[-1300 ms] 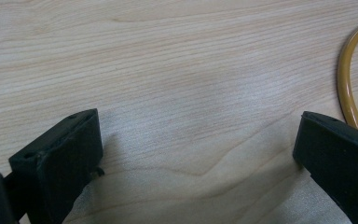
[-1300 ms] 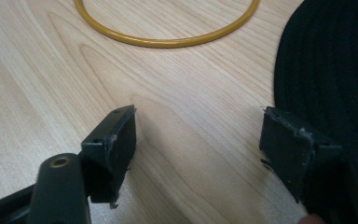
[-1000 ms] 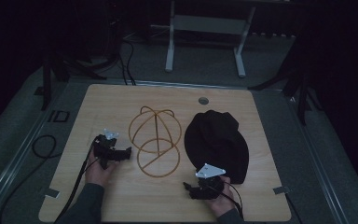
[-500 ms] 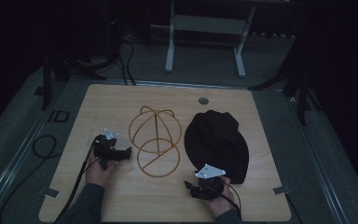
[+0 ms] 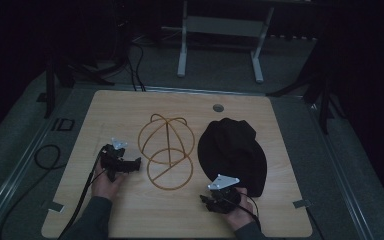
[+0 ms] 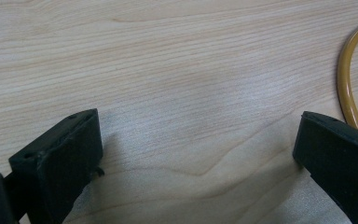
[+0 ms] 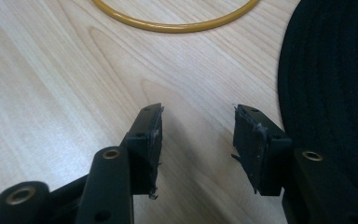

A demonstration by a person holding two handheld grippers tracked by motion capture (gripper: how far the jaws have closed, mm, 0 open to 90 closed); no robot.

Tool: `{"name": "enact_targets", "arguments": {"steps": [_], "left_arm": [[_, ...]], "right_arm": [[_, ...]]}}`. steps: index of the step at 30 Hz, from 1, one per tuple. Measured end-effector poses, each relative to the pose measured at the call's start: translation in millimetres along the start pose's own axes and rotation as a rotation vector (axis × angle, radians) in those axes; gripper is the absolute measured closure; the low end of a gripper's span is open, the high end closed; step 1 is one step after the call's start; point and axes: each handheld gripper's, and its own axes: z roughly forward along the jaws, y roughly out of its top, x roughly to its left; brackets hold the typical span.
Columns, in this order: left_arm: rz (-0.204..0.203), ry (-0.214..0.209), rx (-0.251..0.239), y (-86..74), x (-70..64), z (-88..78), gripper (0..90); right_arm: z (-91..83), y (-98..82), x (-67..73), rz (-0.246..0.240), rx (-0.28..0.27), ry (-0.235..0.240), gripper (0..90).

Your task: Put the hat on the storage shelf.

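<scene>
Both grippers rest unmoved near the table's point(image 5: 130, 107) front edge, left gripper point(image 5: 125, 164) and right gripper point(image 5: 215, 202) released, wire hat frame point(image 5: 166, 150) and black hat point(image 5: 232, 150) untouched.

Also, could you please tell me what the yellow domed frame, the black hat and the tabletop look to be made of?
The yellow domed hoop frame looks like smooth, glossy coated wire or plastic rod; its ring shines. The black hat seems soft matte fabric, with concentric ribbing. The pale tabletop shows wood grain, possibly laminate.
</scene>
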Motion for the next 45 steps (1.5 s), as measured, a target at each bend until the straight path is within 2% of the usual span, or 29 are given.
{"name": "enact_targets", "arguments": {"steps": [9, 16, 22, 31, 45], "left_arm": [[0.000, 0.000, 0.000, 0.0, 0.0, 0.0, 1.5], [-0.002, 0.000, -0.002, 0.0, -0.2, 0.1, 1.5], [-0.003, 0.000, -0.002, 0.0, -0.2, 0.1, 1.5], [-0.003, 0.000, -0.002, 0.0, -0.1, 0.1, 1.6], [-0.003, 0.000, -0.002, 0.0, -0.2, 0.1, 1.5]], "right_arm": [[-16.5, 10.1, -1.7, -0.035, 0.027, -0.027, 51.6], [-27.6, 18.3, -6.7, -0.049, 0.033, -0.012, 50.9], [-36.1, 25.6, -12.1, -0.066, 0.043, 0.019, 51.9], [-49.9, 33.8, -21.1, -0.086, 0.056, 0.008, 51.6], [-65.7, 41.2, -32.7, -0.104, 0.089, 0.020, 50.6]]}}
